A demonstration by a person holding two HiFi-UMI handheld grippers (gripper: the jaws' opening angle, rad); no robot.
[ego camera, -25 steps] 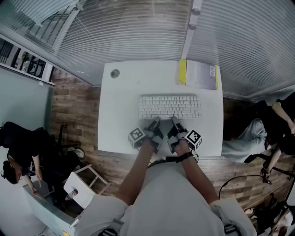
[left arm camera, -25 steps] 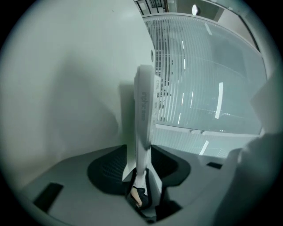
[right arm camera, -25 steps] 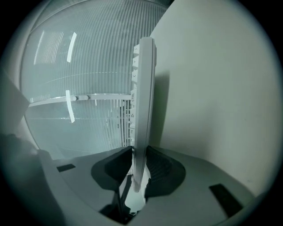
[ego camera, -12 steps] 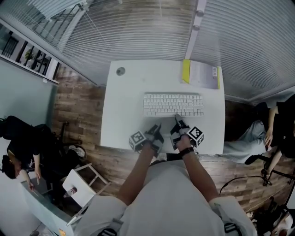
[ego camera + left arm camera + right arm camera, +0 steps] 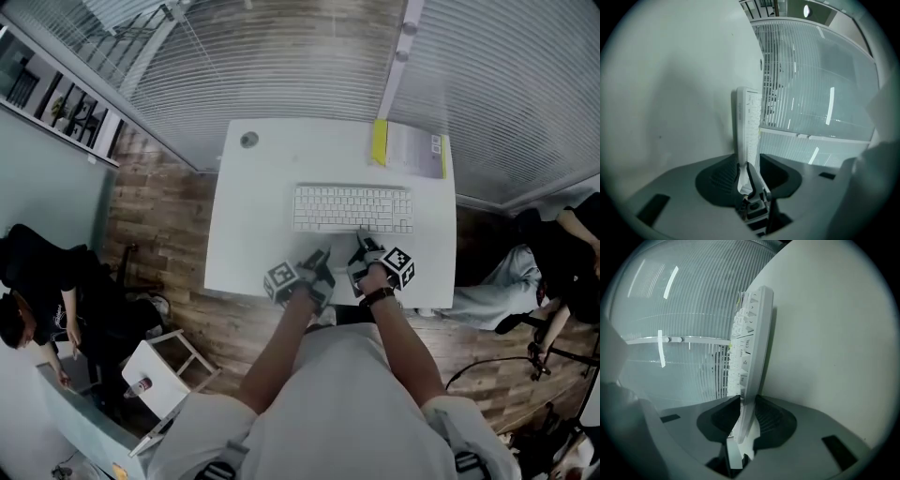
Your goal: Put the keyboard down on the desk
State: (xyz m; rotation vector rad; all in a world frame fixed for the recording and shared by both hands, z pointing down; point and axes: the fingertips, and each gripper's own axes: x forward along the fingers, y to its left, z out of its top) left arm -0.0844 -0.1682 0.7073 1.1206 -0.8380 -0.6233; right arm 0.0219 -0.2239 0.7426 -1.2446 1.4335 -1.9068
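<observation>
White tabletop (image 5: 253,234) over a plank floor (image 5: 155,216), with ribbed blinds (image 5: 281,66) on the far side. Keyboard (image 5: 352,208) lies flat on the tabletop, right of centre, keys up, long side running left to right. Beyond it, at the far right corner, a booklet (image 5: 412,150) with a yellow spine. Round hole (image 5: 248,140) at the far left corner.

Right tongs (image 5: 362,241): clenched on the keyboard's near edge, about its middle. Right gripper view shows that edge running down between the jaws, with the CTRL key just beyond.

Left tongs (image 5: 322,255): just near of the keyboard, apart from it, released. Left gripper view shows a narrow gap between the jaws holding nothing, with the keyboard's edge ahead.

Both tongs sit side by side over the tabletop's near part. Person (image 5: 37,281) well off to the left.
</observation>
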